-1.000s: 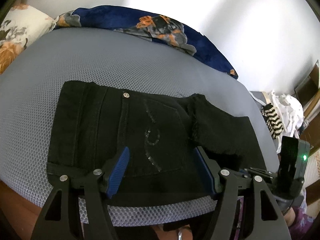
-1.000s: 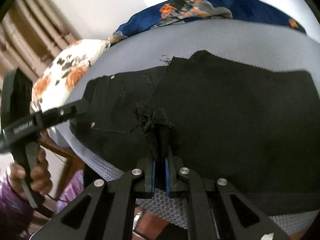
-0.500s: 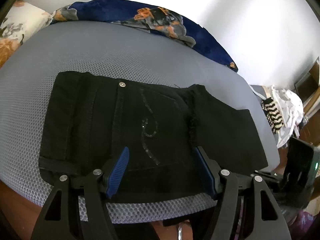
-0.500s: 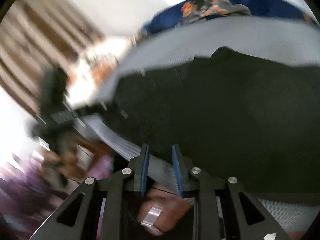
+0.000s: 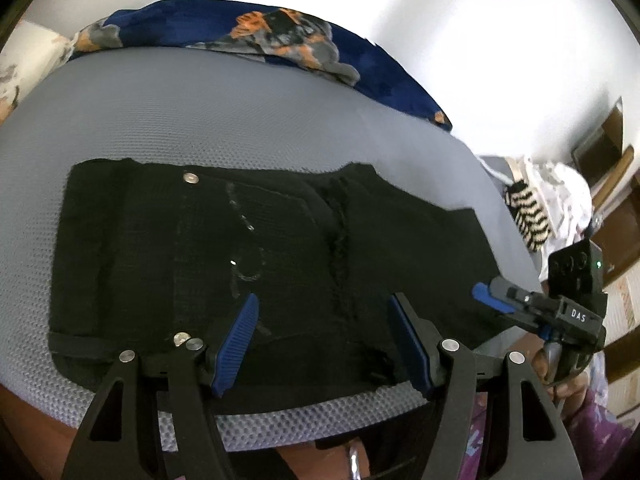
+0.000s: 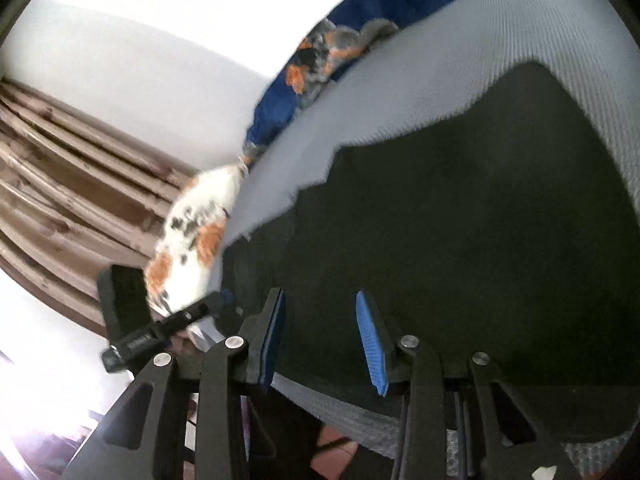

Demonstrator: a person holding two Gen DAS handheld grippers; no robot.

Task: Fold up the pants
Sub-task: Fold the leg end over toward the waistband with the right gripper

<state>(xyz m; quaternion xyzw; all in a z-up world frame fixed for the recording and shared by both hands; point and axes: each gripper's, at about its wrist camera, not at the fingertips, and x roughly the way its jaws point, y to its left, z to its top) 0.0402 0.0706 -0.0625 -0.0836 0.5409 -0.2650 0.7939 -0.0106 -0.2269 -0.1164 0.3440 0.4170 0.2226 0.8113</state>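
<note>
The black pants (image 5: 248, 256) lie folded flat on the grey mesh bed (image 5: 200, 112), waistband with metal buttons at the left, the folded-over leg end on the right. They also fill the right wrist view (image 6: 460, 240). My left gripper (image 5: 324, 312) is open and empty, hovering over the near edge of the pants. My right gripper (image 6: 320, 312) is open and empty over the near edge of the pants. In the left wrist view it shows at the right (image 5: 492, 292), beside the bed's near right corner.
A blue floral blanket (image 5: 248, 36) lies along the far side of the bed against the white wall. A white floral pillow (image 6: 192, 240) sits at the left end. Clothes and a striped item (image 5: 528, 212) are piled beyond the right end. Brown curtains (image 6: 60, 184) hang left.
My right gripper let go of the leg hem, opened, and pulled back to the near right corner. The folded leg now lies flat. My left gripper stayed open and drifted slightly.
</note>
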